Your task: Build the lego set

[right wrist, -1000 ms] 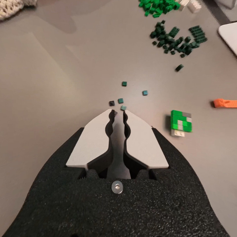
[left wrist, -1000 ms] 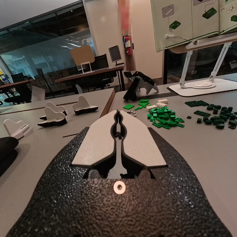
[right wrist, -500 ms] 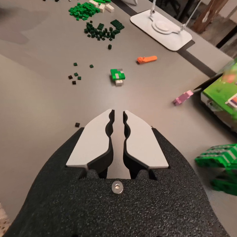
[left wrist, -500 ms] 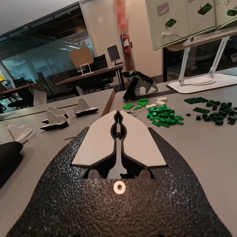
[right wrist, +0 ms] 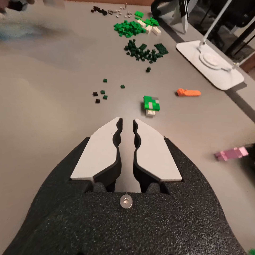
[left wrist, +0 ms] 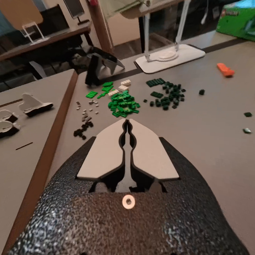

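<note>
My left gripper is shut and empty, held above the grey table just short of the bright green brick pile. My right gripper is open by a narrow gap and empty, above the table. A small green, grey and white assembly lies just ahead of it to the right. Several loose dark green and black tiles lie ahead to the left. A dark green pile, white bricks, small grey pieces and black pieces lie farther off.
An orange brick separator and a pink piece lie to the right. A white stand base sits at the back right, with a green box beyond. Spare gripper parts rest on the adjoining left table, past a brown edge. Left tips to right tips: about 35 centimeters. My right gripper's tips are some 20 centimeters from the pink piece.
The right gripper lifted away from the loose tiles, swung right, then came back toward the small assembly, still open. The left gripper tilted down toward the piles, still shut.
</note>
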